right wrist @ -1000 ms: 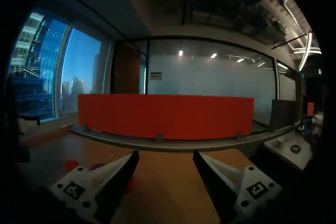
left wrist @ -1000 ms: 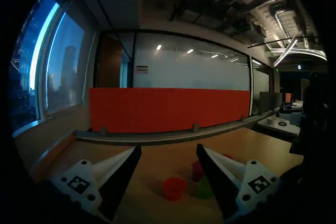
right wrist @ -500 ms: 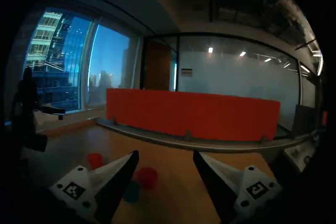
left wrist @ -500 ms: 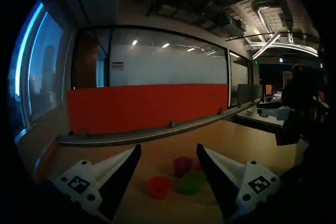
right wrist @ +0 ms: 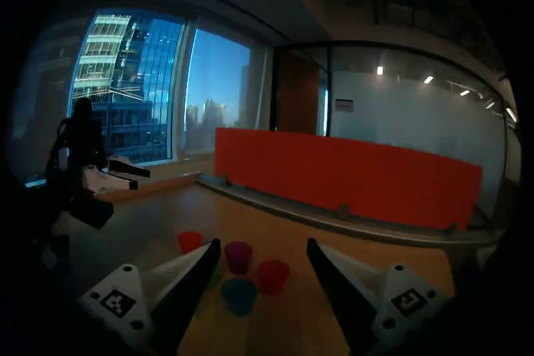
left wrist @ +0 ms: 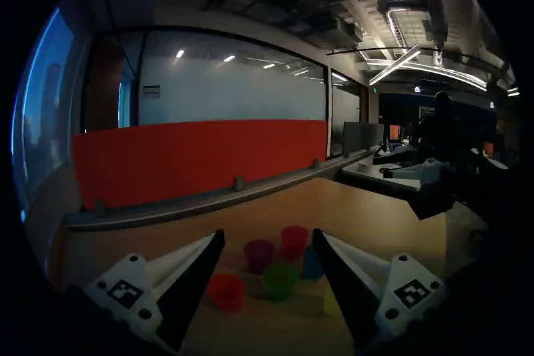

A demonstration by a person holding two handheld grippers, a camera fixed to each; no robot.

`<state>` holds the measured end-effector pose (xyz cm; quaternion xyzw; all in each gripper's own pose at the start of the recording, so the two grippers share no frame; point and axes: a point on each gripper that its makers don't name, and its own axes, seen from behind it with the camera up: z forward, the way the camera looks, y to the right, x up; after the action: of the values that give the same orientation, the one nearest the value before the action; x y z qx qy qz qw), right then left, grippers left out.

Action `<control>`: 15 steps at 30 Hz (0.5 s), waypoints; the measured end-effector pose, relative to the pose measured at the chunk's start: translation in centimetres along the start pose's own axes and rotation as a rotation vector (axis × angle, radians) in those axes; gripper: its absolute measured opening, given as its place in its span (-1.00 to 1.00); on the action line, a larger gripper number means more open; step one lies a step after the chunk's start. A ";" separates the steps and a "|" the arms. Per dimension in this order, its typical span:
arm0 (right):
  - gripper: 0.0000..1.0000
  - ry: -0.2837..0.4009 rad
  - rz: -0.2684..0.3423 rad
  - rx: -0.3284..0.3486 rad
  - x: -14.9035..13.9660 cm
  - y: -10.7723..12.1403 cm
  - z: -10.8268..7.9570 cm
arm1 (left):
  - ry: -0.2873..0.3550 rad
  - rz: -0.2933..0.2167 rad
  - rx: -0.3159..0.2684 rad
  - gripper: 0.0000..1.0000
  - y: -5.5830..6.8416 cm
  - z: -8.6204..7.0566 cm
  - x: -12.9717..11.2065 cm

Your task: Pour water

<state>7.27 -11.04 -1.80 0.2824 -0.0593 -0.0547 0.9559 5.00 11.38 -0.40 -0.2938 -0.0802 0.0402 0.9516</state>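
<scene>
Several small plastic cups stand clustered on the wooden table (left wrist: 374,216). In the left gripper view I see an orange-red cup (left wrist: 225,291), a purple cup (left wrist: 259,256), a red cup (left wrist: 294,241), a green cup (left wrist: 280,281) and a blue cup (left wrist: 311,262). My left gripper (left wrist: 267,234) is open and empty, with the cluster just beyond its fingertips. The right gripper view has the orange-red cup (right wrist: 189,241), purple cup (right wrist: 238,256), red cup (right wrist: 272,275) and blue cup (right wrist: 239,294). My right gripper (right wrist: 262,244) is open and empty above them. Each gripper appears far off in the other's view: right (left wrist: 427,186), left (right wrist: 100,182).
An orange partition (left wrist: 200,155) with a grey rail (left wrist: 220,199) closes the table's far edge. Tall windows (right wrist: 133,89) run along one side, and a glass wall (left wrist: 227,89) stands behind. A neighbouring desk (left wrist: 380,169) lies past the table's end. The room is dim.
The left gripper view has swung right and the right gripper view left, so the cups have come between both pairs of fingers. Each gripper has come into the other's view. Both stay open.
</scene>
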 end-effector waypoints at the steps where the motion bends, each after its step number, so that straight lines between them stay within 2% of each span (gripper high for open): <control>1: 0.99 -0.007 -0.004 0.005 -0.2 0.0 0.1 | -0.008 0.002 -0.003 0.95 -0.1 0.2 -0.3; 6: 0.99 -0.050 -0.016 0.034 -1.2 -0.4 0.7 | -0.055 0.013 -0.019 0.95 -0.3 1.1 -1.8; 15: 1.00 -0.123 -0.029 0.075 -3.9 -0.9 2.2 | -0.122 0.019 -0.075 0.95 0.6 3.1 -4.5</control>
<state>3.05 -12.36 -0.79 0.3148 -0.1160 -0.0834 0.9383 -0.03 13.02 1.15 -0.3268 -0.1365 0.0639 0.9330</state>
